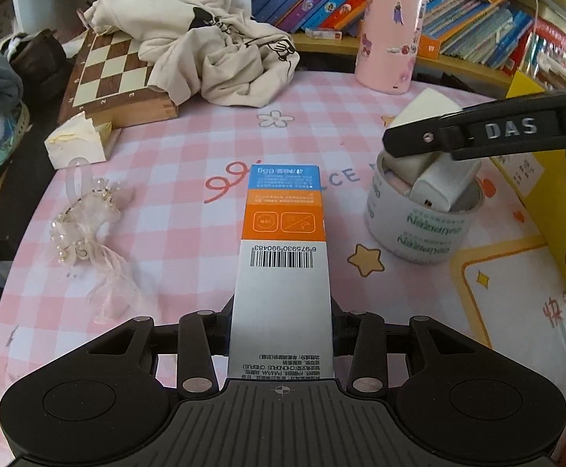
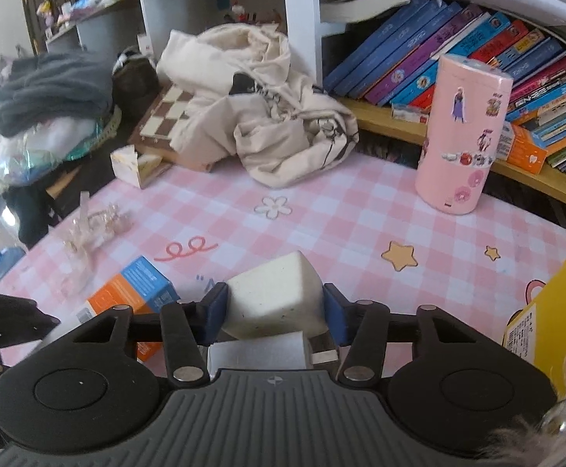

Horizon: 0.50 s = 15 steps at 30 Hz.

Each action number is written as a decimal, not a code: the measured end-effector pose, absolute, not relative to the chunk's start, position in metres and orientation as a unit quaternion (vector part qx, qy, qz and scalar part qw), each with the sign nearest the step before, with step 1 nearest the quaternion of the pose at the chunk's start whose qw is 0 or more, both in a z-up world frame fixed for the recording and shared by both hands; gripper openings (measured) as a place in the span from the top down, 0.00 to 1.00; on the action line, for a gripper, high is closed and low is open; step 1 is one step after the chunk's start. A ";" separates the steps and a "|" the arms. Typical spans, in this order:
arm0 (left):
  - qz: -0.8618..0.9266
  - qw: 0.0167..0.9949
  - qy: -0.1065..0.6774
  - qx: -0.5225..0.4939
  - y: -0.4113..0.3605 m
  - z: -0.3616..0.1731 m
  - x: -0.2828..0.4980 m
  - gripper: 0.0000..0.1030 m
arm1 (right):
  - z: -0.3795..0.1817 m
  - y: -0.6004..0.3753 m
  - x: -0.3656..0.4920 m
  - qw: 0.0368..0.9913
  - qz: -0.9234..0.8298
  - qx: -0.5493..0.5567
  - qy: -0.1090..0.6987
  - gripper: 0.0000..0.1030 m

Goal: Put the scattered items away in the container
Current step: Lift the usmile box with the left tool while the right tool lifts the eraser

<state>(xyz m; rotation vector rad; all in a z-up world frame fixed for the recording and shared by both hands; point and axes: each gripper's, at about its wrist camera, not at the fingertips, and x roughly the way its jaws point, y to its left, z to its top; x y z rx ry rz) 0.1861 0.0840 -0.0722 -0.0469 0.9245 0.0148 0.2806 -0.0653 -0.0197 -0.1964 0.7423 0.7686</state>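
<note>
Left tool [image 1: 281,325] clamped on toothpaste box [image 1: 283,241]; right tool [image 2: 275,313] clamped on sponge [image 2: 273,297] above round tin [image 1: 419,225]; beaded hairband [image 1: 84,225] nearby.

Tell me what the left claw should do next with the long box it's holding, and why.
Probably swing the long orange, blue and silver cardboard box right toward the round white container. The left claw clamps it, but the right claw hovers there with a white sponge block, so wait.

A lived-in home room: packed children's bookshelf [image 2: 477,50], pink checked tablecloth [image 2: 341,214], crumpled clothing [image 2: 267,116], chessboard [image 1: 107,66].
</note>
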 end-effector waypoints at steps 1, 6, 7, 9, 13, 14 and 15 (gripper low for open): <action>0.007 0.895 0.446 -0.031 0.086 -0.072 0.187 0.63 | -0.017 -0.067 0.280 0.858 0.367 -0.090 0.348 0.53; 0.012 0.902 0.425 -0.071 0.092 -0.062 0.183 0.63 | -0.005 -0.070 0.276 0.862 0.376 -0.079 0.331 0.54; 0.012 0.904 0.421 -0.074 0.092 -0.059 0.182 0.63 | -0.004 -0.070 0.275 0.862 0.377 -0.077 0.330 0.54; 0.011 0.907 0.414 -0.076 0.092 -0.053 0.181 0.63 | 0.000 -0.071 0.273 0.863 0.377 -0.074 0.327 0.54; 0.014 0.913 0.399 -0.089 0.094 -0.043 0.177 0.63 | 0.007 -0.074 0.270 0.868 0.379 -0.062 0.316 0.54; 0.015 0.914 0.395 -0.092 0.095 -0.040 0.176 0.63 | 0.010 -0.076 0.268 0.869 0.380 -0.059 0.311 0.54; 0.016 0.915 0.392 -0.095 0.096 -0.039 0.175 0.63 | 0.011 -0.076 0.267 0.870 0.380 -0.057 0.308 0.54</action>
